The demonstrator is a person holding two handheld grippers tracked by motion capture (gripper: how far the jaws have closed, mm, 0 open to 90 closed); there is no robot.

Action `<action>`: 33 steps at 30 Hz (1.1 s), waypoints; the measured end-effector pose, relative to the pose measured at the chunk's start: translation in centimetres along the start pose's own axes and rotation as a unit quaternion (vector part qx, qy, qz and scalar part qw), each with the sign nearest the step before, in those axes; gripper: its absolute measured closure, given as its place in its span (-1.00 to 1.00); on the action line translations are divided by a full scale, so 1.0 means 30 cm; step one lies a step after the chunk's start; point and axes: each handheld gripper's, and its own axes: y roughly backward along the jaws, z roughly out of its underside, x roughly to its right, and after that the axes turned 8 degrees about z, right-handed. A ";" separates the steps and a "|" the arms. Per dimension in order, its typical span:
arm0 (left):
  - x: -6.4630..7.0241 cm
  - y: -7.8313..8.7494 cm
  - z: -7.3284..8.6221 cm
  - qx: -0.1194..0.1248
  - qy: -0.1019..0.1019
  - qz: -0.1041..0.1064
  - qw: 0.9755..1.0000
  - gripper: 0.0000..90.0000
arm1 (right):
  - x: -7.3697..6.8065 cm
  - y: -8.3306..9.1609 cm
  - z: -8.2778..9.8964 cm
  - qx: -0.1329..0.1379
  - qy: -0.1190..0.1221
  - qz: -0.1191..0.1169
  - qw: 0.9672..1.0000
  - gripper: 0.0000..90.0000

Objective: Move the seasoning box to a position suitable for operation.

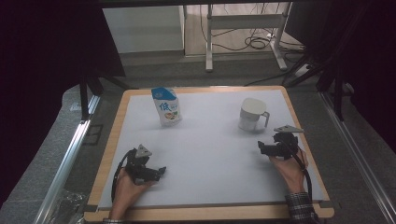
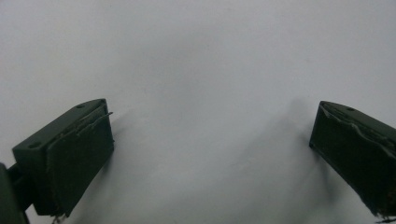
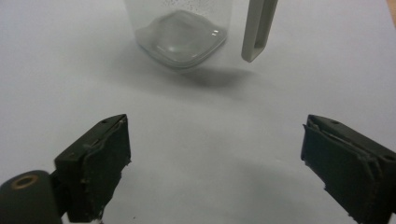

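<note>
Right now, right gripper (image 3: 215, 163): spread, empty, aimed at the jug (image 3: 182, 32) for its handle (image 3: 258, 28).
Left gripper (image 2: 210, 154): spread, parked on the bare surface (image 2: 196, 56).
Pouch (image 1: 166, 106): upright, apart.

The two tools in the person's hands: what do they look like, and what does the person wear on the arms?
Both tools, left tool and right tool, are black, each with a grey three-cornered plate on top and a black cable trailing back along the forearm. Each has two flat, block-shaped black jaws with worn pads. A checked sleeve covers the right wrist; a similar cuff shows at the left.
</note>
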 end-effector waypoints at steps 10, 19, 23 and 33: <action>0.000 0.000 0.000 0.000 0.000 0.000 1.000 -1.00 | 0.012 -0.021 -0.040 0.008 0.011 0.003 1.000 -0.47; 0.000 0.000 0.000 0.001 0.001 0.000 1.000 -1.00 | 0.046 -0.052 -0.072 0.013 -0.010 -0.014 1.000 -0.18; 0.000 0.000 0.000 0.001 0.001 0.000 1.000 -1.00 | 0.050 -0.061 -0.087 0.017 -0.014 -0.016 1.000 -0.11; -0.001 0.000 0.000 0.001 0.001 0.000 1.000 -1.00 | 0.042 -0.073 -0.124 0.014 -0.017 0.005 1.000 0.17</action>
